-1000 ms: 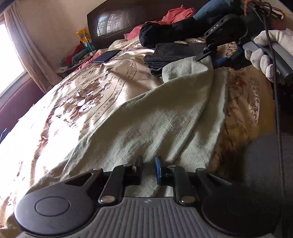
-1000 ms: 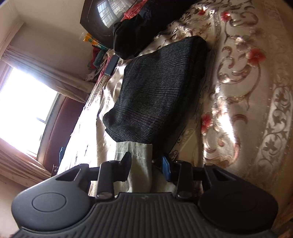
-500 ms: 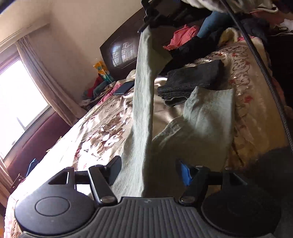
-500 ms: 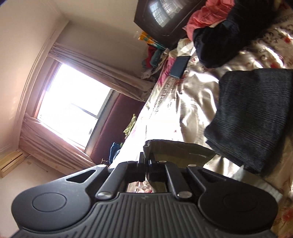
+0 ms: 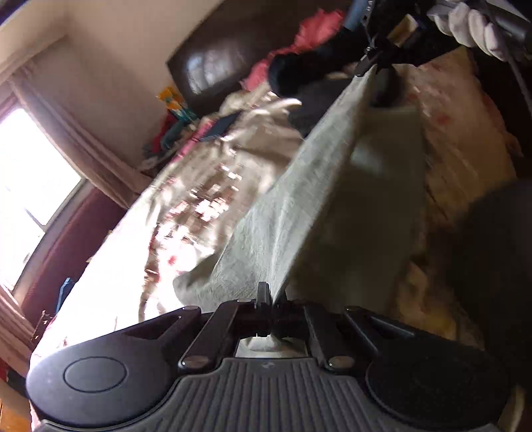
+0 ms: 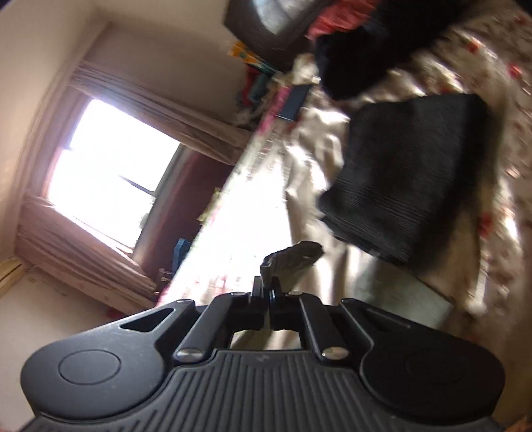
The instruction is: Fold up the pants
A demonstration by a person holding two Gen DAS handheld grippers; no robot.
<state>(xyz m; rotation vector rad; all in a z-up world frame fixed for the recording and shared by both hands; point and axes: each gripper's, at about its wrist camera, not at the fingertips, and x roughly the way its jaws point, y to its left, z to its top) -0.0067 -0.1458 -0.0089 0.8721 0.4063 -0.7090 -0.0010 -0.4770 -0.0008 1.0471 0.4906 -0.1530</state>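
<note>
The pale green pants [image 5: 319, 186] are coming up off the bed [image 5: 465, 139] now: a second ago they were lying flat across the floral cover, and now one long edge is being stretched taut in the air between the two tools. The left gripper [image 5: 270, 300], which was gaping wide around the near edge half a second ago, is clamping down, jaws closed on the cloth at the near end. At the far right, the right gripper [image 5: 369, 59], carried by a white-gloved hand [image 5: 472, 23], is pinching the other end; its own camera is showing the jaws shut tight with a dark tuft of the fabric poking out between them [image 6: 292, 257]. With both ends held, the pair look ready to carry the edge over for a fold, though that is only a reading of the pose. Beyond, a folded dark garment [image 6: 409, 172] is sitting on the bed, well clear of the lifted edge, under heavy blur.
</note>
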